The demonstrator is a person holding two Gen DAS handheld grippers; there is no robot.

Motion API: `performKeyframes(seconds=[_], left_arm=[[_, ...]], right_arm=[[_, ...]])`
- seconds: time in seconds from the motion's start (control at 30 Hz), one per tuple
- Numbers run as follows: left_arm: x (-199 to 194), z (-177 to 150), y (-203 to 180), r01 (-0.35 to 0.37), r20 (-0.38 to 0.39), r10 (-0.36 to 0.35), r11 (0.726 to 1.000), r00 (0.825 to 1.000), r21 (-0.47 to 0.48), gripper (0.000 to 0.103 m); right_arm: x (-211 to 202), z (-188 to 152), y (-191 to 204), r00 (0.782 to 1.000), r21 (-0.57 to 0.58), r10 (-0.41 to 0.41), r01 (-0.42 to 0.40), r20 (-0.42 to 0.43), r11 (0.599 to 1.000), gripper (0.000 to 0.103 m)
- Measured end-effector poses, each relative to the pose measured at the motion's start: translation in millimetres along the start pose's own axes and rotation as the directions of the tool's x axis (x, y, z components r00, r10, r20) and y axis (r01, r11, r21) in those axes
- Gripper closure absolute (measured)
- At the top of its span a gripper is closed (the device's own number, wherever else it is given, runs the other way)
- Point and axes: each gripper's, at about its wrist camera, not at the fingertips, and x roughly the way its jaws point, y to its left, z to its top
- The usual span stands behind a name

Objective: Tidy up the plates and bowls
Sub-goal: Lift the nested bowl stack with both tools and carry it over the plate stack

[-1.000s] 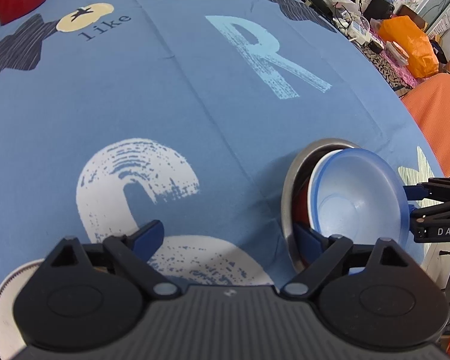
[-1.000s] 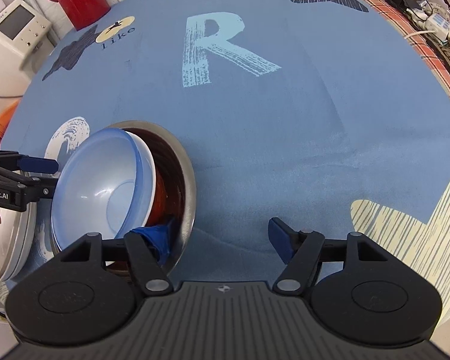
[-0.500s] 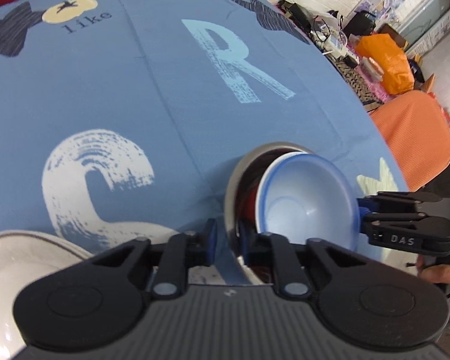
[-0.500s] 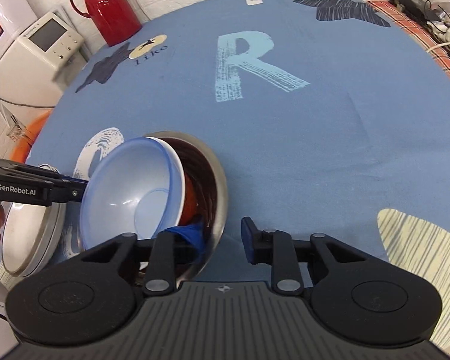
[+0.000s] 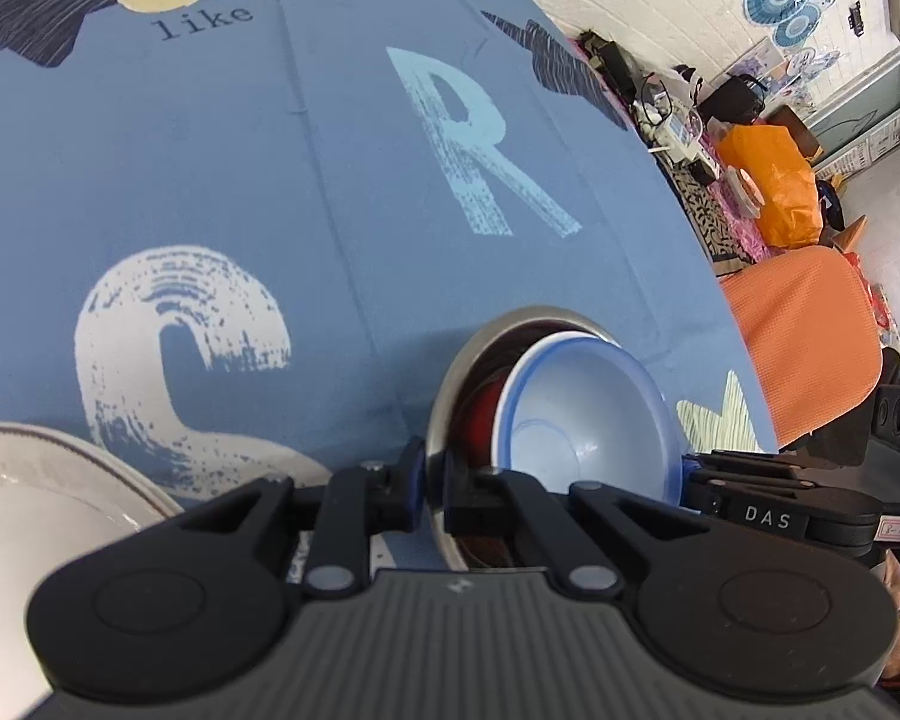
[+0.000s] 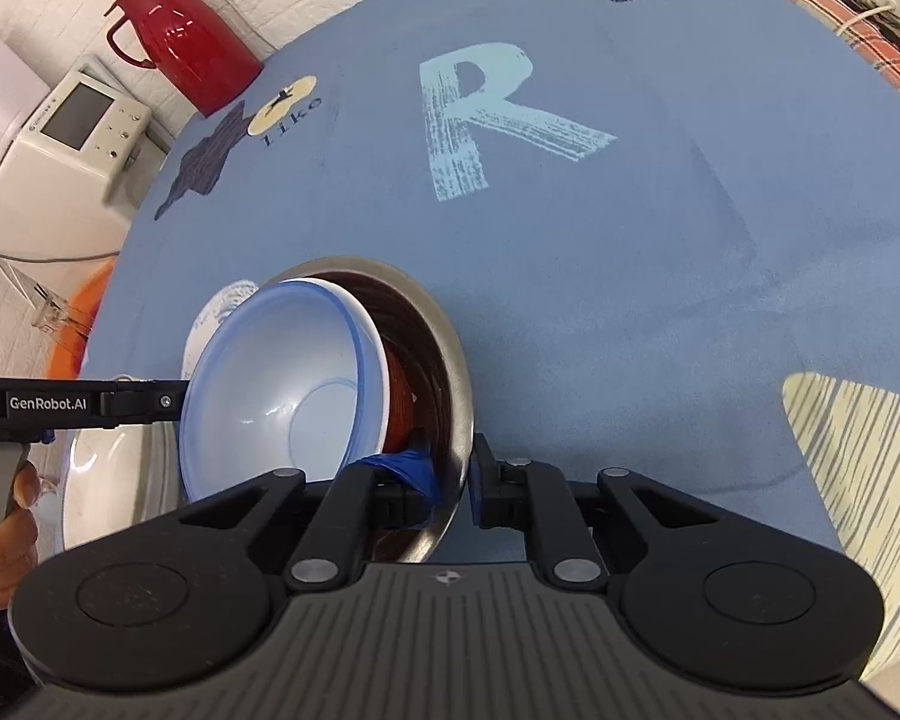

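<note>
The steel bowl (image 5: 450, 372) — blue bowl (image 5: 588, 420) nested inside — was pinched at its rim by both grippers: left gripper (image 5: 431, 483) on its left edge, right gripper (image 6: 457, 471) on its right. It was held tilted just beside the white plate (image 5: 42, 480), which lay to the left.

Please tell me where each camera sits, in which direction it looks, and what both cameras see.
Left wrist view: sits on the left tongs, looks across the blue tablecloth; a white plate lies at lower left.
Right wrist view: sits on the right tongs, looks toward the red thermos; a hand shows at left.
Shared: the steel bowl with the blue bowl inside, clamped from opposite sides.
</note>
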Motion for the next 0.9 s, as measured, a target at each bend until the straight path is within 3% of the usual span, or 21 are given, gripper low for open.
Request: performKeyframes(seconds=[0.27, 0.53, 0.7, 0.9], left_arm=[[-50.2, 2.9, 16.7, -0.036, 0.064, 0.037, 0.999, 0.997, -0.022, 0.103], [-137.3, -32.5, 62.0, -0.177, 0.164, 0.192, 0.979, 0.968, -0.099, 0.103], [-165.4, -64.8, 98.1, -0.233, 0.171, 0.263, 0.956, 0.949, -0.178, 0.103], [-163.9, -88.8, 125.6, -0.242, 0.127, 0.276, 0.943, 0.953, -0.23, 0.103]], right_arm=[[-4.9, 19.4, 50.2, 0.999, -0.081, 0.039, -0.039, 0.002, 0.996, 0.103], [16.4, 11.5, 143.3, 0.99, -0.245, 0.128, -0.138, -0.053, 0.96, 0.103], [39.9, -5.8, 188.0, 0.981, -0.319, 0.142, -0.177, -0.129, 0.931, 0.103], [58.9, -19.4, 210.5, 0.977, -0.382, 0.079, -0.151, -0.198, 0.912, 0.103]])
